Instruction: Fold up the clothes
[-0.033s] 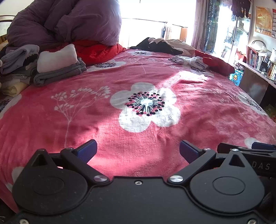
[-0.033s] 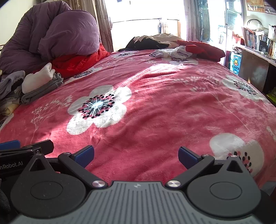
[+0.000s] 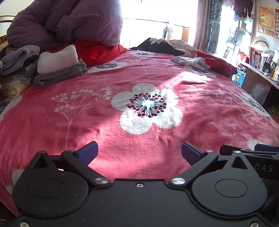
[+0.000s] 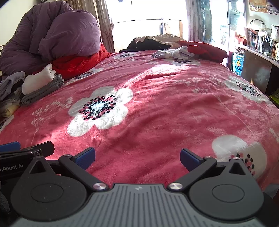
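Observation:
My left gripper [image 3: 139, 153] is open and empty, low over the near edge of a red flowered blanket [image 3: 200, 104] on the bed. My right gripper [image 4: 137, 158] is open and empty beside it, over the same blanket [image 4: 165, 104]. Unfolded clothes lie far off at the bed's back right: a pale grey-white garment [image 3: 193, 62] [image 4: 174, 53], a red one [image 3: 219, 63] [image 4: 205, 49] and a dark and beige heap [image 3: 163, 45] [image 4: 155, 41]. Folded clothes, a white piece on grey [image 3: 57, 69] [image 4: 39, 83], are stacked at the left.
A purple duvet [image 3: 66, 26] [image 4: 52, 40] sits on red bedding [image 3: 97, 52] at the back left. A bookshelf and desk [image 3: 261, 66] [image 4: 258, 50] run along the right wall. A bright window [image 3: 157, 15] is behind the bed.

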`<state>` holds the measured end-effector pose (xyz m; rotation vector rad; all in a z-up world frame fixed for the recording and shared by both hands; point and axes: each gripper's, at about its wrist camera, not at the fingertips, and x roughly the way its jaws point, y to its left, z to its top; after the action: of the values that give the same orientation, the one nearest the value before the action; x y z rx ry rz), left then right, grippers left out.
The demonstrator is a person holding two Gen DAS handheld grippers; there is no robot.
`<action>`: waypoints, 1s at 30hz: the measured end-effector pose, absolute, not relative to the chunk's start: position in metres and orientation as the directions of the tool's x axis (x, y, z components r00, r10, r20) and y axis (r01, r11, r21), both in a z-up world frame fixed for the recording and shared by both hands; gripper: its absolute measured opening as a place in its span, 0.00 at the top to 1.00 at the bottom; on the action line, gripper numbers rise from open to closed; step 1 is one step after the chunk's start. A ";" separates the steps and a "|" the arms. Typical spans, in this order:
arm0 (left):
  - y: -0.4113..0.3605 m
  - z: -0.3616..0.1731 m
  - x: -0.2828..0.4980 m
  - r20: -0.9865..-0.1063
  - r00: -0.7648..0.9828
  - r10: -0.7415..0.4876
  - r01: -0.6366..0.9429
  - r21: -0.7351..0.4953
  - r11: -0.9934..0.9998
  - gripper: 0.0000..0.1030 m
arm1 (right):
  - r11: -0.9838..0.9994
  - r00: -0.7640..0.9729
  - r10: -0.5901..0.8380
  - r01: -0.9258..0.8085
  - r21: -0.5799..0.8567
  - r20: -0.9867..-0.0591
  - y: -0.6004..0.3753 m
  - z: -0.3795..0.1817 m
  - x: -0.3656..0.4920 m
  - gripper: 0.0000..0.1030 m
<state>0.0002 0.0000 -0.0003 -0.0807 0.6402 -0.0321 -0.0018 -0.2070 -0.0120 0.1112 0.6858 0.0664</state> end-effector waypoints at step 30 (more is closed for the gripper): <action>-0.001 -0.003 0.002 -0.606 0.794 -0.053 0.006 -0.080 0.997 0.00 | 0.993 0.770 0.087 -0.018 0.116 -0.632 -0.206 -0.015 0.000 0.00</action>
<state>0.0019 -0.0007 -0.0025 -0.0747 0.6532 -0.0322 -0.0002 -0.2057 -0.0149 0.1051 0.6904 0.0571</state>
